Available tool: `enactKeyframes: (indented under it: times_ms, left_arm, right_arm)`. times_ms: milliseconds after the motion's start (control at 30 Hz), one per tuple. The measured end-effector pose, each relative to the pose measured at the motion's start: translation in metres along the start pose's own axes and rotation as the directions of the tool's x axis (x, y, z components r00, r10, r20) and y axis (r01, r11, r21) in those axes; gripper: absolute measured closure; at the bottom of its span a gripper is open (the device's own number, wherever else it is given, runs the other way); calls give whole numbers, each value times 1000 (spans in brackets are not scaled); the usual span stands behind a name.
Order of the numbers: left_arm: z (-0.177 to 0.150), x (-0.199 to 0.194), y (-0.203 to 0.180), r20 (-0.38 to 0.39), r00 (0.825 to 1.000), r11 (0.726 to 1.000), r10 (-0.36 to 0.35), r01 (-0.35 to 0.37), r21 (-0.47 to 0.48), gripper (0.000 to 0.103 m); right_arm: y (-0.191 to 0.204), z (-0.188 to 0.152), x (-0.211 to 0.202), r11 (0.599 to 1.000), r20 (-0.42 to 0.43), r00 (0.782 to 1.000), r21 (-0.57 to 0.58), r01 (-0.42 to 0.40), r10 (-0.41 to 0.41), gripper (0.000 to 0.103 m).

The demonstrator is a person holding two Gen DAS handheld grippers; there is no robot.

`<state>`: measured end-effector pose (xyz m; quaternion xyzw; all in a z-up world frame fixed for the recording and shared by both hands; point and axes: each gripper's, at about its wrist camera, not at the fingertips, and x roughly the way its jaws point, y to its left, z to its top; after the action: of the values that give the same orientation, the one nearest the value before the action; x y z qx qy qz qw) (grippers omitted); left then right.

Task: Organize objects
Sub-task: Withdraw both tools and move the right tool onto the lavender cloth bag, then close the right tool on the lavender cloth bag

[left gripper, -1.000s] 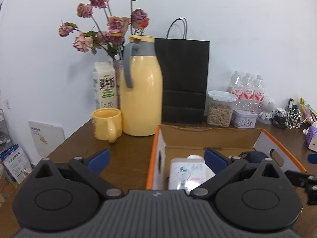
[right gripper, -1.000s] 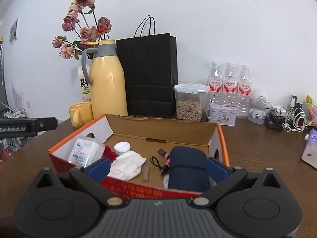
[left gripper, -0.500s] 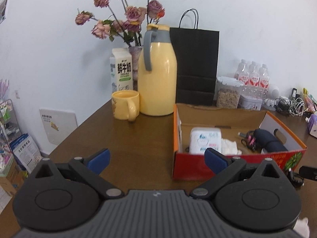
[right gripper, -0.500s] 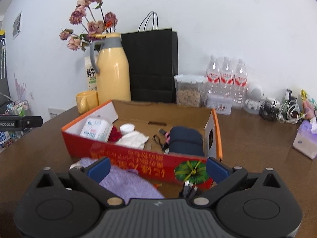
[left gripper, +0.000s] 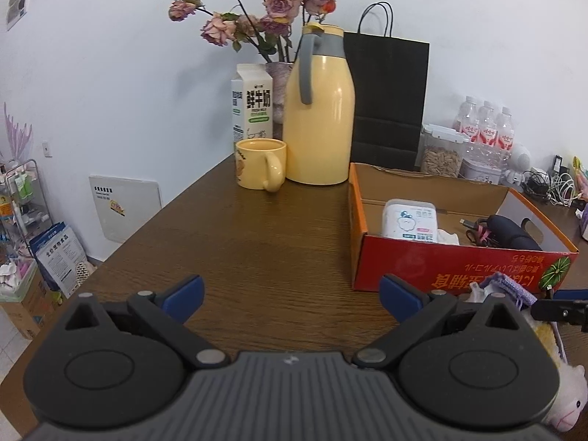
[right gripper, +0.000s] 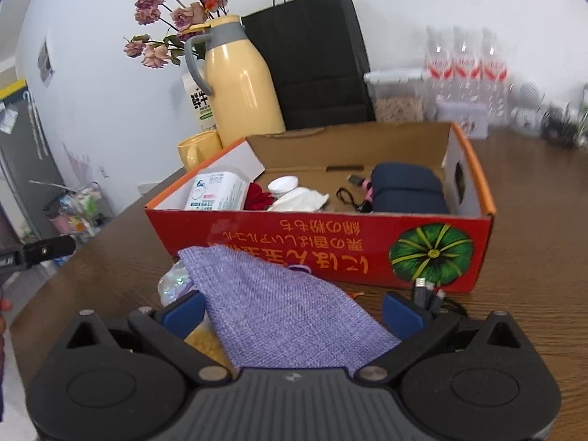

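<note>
Open room: your left gripper (left gripper: 290,292) hangs over a bare stretch of the bench (left gripper: 257,242), which runs clear up to the yellow mug (left gripper: 261,163); the bench's left edge falls away just beside you.
Left fingers: spread wide, holding nothing.
Right fingers: your right gripper (right gripper: 292,308) is spread too, with the purple cloth pouch (right gripper: 279,308) lying between the fingers; you cannot tell whether either pad touches it.
Task things: the pouch lies on the bench just in front of the red cardboard box (right gripper: 330,246), with a crinkled clear wrapper (right gripper: 174,284) at its left and cable plugs (right gripper: 426,290) at its right.
Box contents: a white wipes pack (right gripper: 217,191) at the left end, a white cloth (right gripper: 301,198) mid-box, a dark blue case (right gripper: 404,189) at the right.
In the way: the box's front wall stands between your right gripper and the inside of the box.
Behind: yellow thermos (left gripper: 319,110), milk carton (left gripper: 251,104), dried roses (left gripper: 257,11), black paper bag (left gripper: 387,95), water bottles (left gripper: 485,125) near the wall.
Room: white wall; a wire rack (left gripper: 22,198) and packets stand on the floor left of the bench.
</note>
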<state>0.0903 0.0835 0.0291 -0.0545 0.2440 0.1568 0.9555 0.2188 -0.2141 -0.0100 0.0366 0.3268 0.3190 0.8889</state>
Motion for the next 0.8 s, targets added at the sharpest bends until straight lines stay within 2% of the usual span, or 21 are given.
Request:
enactKeyframes:
  times_ms: [200, 333, 400, 600, 667, 733, 800]
  left_arm:
    - [-1, 0, 5, -7, 1000, 1000, 13, -13, -12, 0]
    - [-2, 2, 3, -14, 1000, 1000, 7, -7, -9, 0]
    - [-3, 3, 1, -17, 1000, 1000, 3, -3, -7, 0]
    - [-3, 1, -5, -18, 1000, 1000, -3, 3, 4, 0]
    - [-3, 0, -6, -17, 1000, 1000, -4, 4, 6, 0]
    - [-3, -1, -6, -14, 1000, 1000, -4, 4, 8, 0]
    - [-3, -2, -7, -15, 1000, 1000, -2, 3, 8, 0]
  right_arm:
    - [-19, -2, 16, 992, -41, 995, 89, -85, 89, 0]
    - [-26, -4, 20, 983, -40, 991, 138, -125, 131, 5]
    - [-26, -5, 18, 978, -32, 987, 145, -150, 156, 18]
    - [-27, -7, 11, 962, -9, 974, 162, -221, 226, 46]
    - [-31, -7, 9, 956, -2, 972, 182, -232, 236, 47]
    - [-34, -8, 6, 956, 10, 976, 195, -217, 220, 43]
    - [-34, -7, 4, 961, 23, 979, 191, -202, 202, 31]
